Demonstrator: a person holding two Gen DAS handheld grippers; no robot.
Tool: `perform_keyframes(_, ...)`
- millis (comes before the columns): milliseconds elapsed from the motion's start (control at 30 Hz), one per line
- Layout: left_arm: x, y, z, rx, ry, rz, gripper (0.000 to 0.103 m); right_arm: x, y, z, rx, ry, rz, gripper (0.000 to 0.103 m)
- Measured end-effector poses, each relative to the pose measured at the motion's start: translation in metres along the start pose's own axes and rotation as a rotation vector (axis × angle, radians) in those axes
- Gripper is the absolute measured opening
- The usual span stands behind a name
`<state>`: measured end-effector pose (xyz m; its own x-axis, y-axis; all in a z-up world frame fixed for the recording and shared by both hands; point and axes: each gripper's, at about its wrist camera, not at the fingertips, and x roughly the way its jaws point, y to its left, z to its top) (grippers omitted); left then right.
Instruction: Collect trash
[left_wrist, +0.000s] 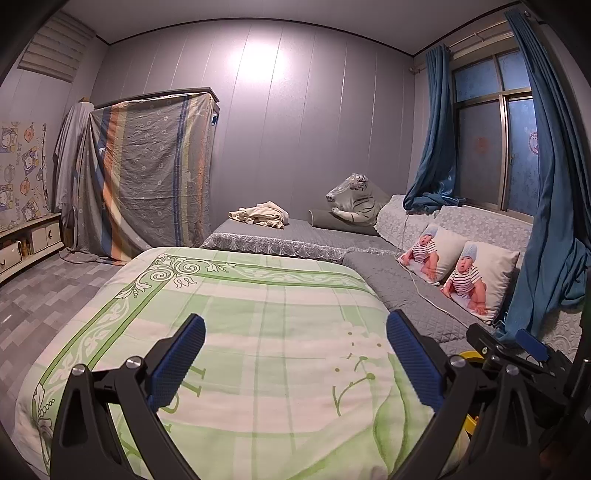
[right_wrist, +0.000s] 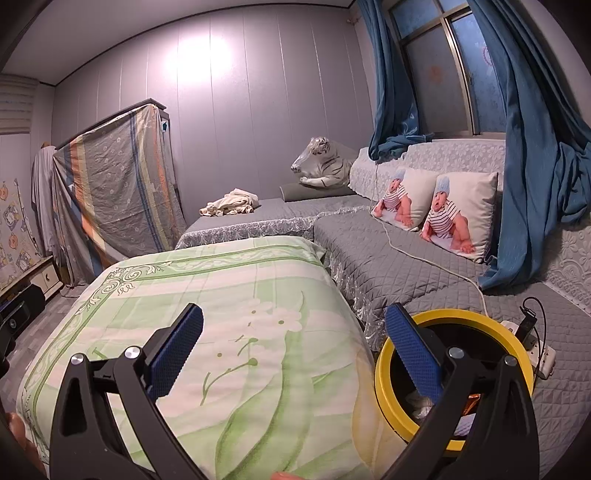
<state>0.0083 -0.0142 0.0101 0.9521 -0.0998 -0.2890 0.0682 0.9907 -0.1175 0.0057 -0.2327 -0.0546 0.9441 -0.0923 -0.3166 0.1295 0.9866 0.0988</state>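
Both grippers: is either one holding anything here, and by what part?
Nothing is held. The left gripper and right gripper are both open and empty above the green bedspread.

We are seeing a dim, bluish-lit room; a bright glare patch is blooming on the grey panelled wall (left_wrist: 258, 62) (right_wrist: 195, 59). Fisheye distortion is bending the ceiling lines, black vignetting is darkening the corners, and the focus is staying sharp throughout.

Smooth printed cloth bedspread (right_wrist: 221, 295) at centre; glossy yellow plastic bin (right_wrist: 391, 354) – lower right; matt quilted sofa cover (right_wrist: 388, 251).
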Motion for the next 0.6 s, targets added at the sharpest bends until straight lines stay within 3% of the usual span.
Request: perform_keyframes(600, 0.0022, 0.0012, 0.0006, 0.002, 0.005, -0.007, 0.095, 0.0043, 0.0033, -0.003, -0.009, 0.006, 0.002, 0.095)
